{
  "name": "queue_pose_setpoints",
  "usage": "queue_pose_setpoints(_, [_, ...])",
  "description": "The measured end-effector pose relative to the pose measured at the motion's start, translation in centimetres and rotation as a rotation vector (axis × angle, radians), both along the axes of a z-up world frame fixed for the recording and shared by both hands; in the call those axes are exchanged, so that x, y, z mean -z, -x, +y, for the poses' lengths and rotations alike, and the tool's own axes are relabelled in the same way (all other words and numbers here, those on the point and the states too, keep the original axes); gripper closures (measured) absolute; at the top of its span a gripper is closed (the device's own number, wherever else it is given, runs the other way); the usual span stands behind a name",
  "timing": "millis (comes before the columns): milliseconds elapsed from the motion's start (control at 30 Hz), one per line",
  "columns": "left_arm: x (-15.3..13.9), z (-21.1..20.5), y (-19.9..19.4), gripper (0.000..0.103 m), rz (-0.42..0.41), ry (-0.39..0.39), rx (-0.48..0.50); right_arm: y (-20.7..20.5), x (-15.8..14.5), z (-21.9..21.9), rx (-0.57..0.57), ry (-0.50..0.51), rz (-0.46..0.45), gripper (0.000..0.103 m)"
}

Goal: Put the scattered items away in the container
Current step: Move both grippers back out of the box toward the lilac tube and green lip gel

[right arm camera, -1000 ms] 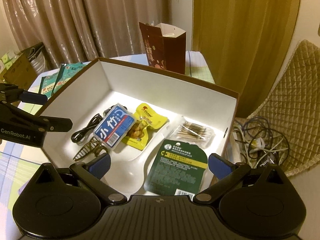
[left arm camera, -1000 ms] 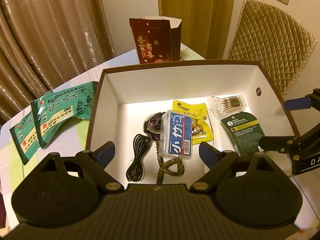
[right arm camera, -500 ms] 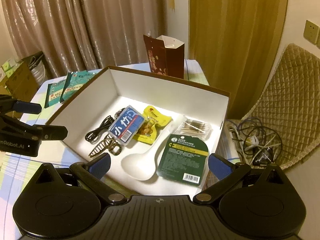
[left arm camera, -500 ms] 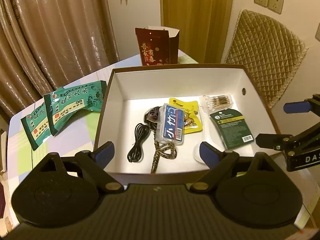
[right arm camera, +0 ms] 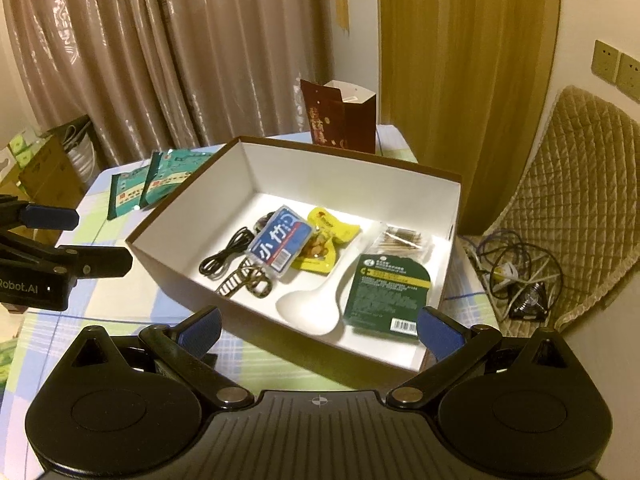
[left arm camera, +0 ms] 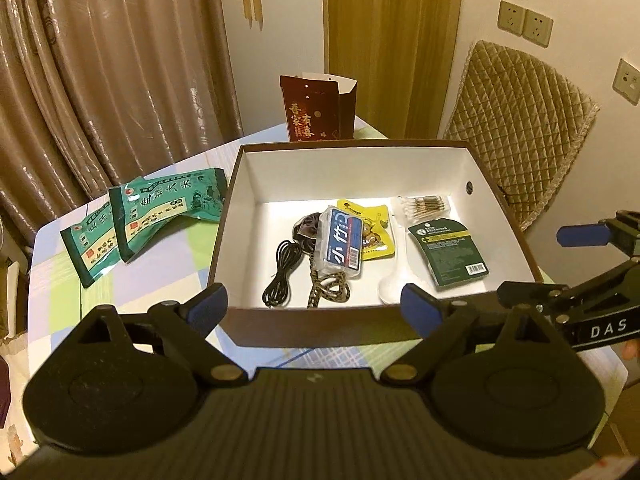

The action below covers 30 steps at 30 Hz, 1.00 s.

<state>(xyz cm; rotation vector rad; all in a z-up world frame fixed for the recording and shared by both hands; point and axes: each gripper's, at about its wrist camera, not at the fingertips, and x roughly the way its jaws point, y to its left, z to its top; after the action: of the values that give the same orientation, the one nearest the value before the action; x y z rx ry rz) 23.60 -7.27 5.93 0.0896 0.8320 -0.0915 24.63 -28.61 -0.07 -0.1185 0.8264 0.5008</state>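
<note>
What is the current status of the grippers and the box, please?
Both hand-held grippers open, empty: left, right. Box holds small items; two green packets on table outside. Path clear.

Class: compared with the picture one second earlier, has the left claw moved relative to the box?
Yes. The left claw has pulled back from over the box; its tips now sit at the near wall.

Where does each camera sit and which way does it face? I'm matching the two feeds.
Left wrist: on the left gripper, facing the brown white-lined cardboard box from its near side; the right gripper enters at right.
Right wrist: on the right gripper, facing the box from its right corner; the left gripper enters at left.
Shared: box, two green packets, dark red paper bag.
</note>
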Motion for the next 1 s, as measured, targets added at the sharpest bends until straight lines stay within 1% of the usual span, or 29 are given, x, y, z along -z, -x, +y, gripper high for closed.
queue_pose_setpoints(333, [0.1,0.4,2.6,0.009,0.000,0.017,0.011,2.5,0.2,0.5,0.019,0.021,-0.013,0.002])
queue_pose_setpoints(500, [0.3,0.3,3.8,0.009,0.002,0.008,0.019,3.5,0.1,0.8,0.017,0.023,-0.016,0.002])
queue_pose_setpoints(1000, [1.2,1.1,5.5,0.009,0.025,0.019,0.026,5.5,1.0,1.4,0.041,0.034,0.009,0.002])
